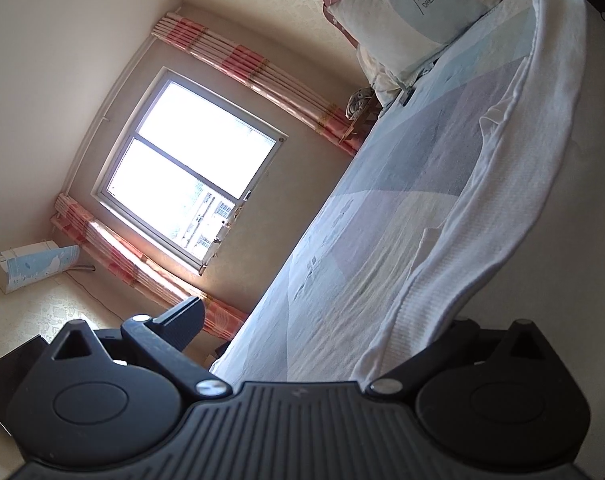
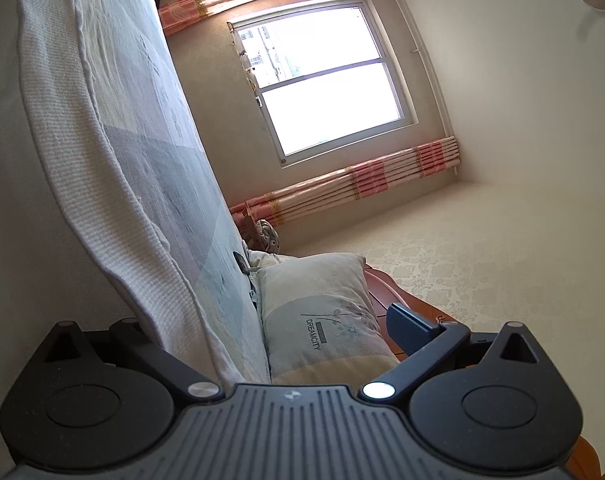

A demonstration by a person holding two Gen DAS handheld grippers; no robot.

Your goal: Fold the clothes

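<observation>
White waffle-knit garment (image 1: 498, 216), thin, sheer, draped over bed (image 1: 342, 280)

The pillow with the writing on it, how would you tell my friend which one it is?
Find the big bed with the pale patchwork sheet. At its head end, against the reddish wooden headboard, lies the pillow. It has a purple flower sprig and the word DREAMCITY printed on it, unlike the plain white knitted garment spread along the bed's edge.

One white knit garment (image 1: 502, 208), one printed pillow (image 1: 418, 12), one window (image 1: 190, 168), two curtains (image 1: 258, 76).
</observation>
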